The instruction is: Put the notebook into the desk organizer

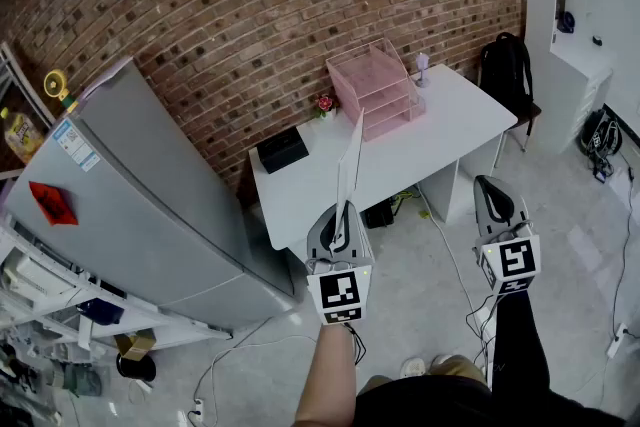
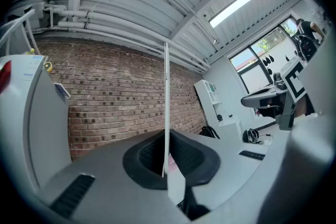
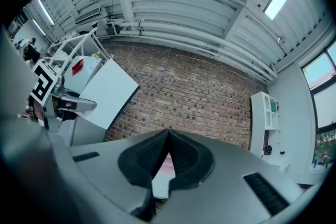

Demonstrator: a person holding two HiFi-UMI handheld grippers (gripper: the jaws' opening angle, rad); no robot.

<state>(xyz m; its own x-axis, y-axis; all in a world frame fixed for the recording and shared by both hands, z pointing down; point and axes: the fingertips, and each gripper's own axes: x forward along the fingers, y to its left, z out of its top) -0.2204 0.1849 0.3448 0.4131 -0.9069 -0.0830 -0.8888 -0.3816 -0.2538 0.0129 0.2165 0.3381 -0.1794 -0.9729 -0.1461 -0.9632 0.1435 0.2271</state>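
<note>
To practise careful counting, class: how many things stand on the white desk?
4: black box at the desk's left end, red flower next, pink organizer against the wall, small pale object right of it. The notebook may hide more.

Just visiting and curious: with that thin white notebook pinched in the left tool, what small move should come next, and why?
Probably carry the left gripper forward toward the pink desk organizer. It is shut on the notebook, which stands upright short of the white desk, so the notebook is nowhere near the trays.
</note>
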